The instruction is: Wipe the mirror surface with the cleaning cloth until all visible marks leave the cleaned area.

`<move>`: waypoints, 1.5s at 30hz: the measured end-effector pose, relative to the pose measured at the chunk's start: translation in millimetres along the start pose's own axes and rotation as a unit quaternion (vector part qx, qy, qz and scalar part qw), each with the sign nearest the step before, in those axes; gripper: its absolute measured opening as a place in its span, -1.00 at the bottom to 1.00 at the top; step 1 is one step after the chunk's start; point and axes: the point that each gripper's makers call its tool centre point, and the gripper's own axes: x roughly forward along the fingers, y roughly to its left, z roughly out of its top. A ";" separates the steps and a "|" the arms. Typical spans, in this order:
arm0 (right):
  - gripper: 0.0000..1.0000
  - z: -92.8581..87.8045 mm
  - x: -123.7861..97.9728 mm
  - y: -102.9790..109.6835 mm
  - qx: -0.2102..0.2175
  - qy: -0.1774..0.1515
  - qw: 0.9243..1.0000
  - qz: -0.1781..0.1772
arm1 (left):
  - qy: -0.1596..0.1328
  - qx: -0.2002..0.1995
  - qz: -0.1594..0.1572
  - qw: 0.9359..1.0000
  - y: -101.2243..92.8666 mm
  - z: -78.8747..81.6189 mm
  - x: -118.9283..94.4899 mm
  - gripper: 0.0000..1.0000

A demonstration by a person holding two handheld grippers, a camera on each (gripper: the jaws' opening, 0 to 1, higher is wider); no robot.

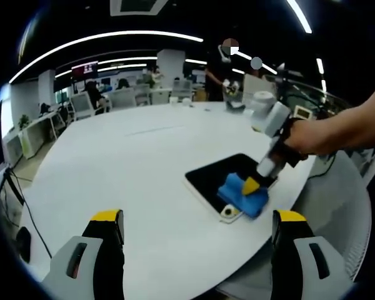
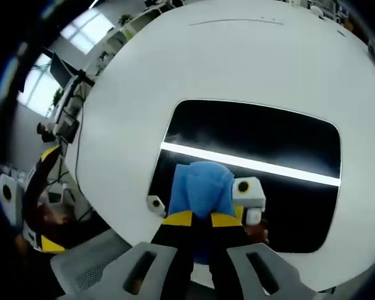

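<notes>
Open office, ceiling strip lights, desks and chairs beyond; a broad white round worktop [image 1: 131,156] carried the work.

Right gripper [image 2: 200,219]: jaws clenched on the blue cleaning cloth [image 2: 200,187], pinched at its near edge, the wad pressed down on the glass. Seen from the left gripper view, that gripper came down steeply from a hand [image 1: 312,136] at the right, cloth [image 1: 245,195] under its yellow tips.

Left gripper [image 1: 197,228]: jaws spread wide, grasping nothing, hanging above bare worktop short of the mirror.

Mirror [image 2: 287,131]: dark rounded rectangle lying flat near the worktop's edge, reflecting one strip light as a bright line. Cloth sat at its near long edge, toward the left corner.

Step in hand, as I judged: wiping, early to midway. No marks could be made out on the dark glass. Next move would call for sweeping along the mirror's long axis, which ran left to right across the right gripper view, pressure held even.
</notes>
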 end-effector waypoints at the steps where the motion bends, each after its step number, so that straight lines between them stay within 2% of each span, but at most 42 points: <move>1: -0.96 -0.8 -0.2 0.1 0.000 0.000 1.000 0.000 | 0.000 0.000 -0.001 1.000 -0.4 0.1 0.4 0.99; 15: -0.96 -14.4 -0.9 5.1 -0.008 0.007 1.000 0.015 | 0.004 0.002 -0.004 1.000 -3.4 0.3 2.9 0.99; 30: -0.96 -15.9 -1.7 5.8 -0.014 0.010 1.000 0.017 | 0.005 0.005 -0.008 1.000 -4.9 1.7 4.9 0.99; 45: -0.96 -19.2 -8.3 -15.9 -0.001 0.008 1.000 0.011 | 0.006 0.004 -0.011 1.000 -11.4 3.1 9.3 0.99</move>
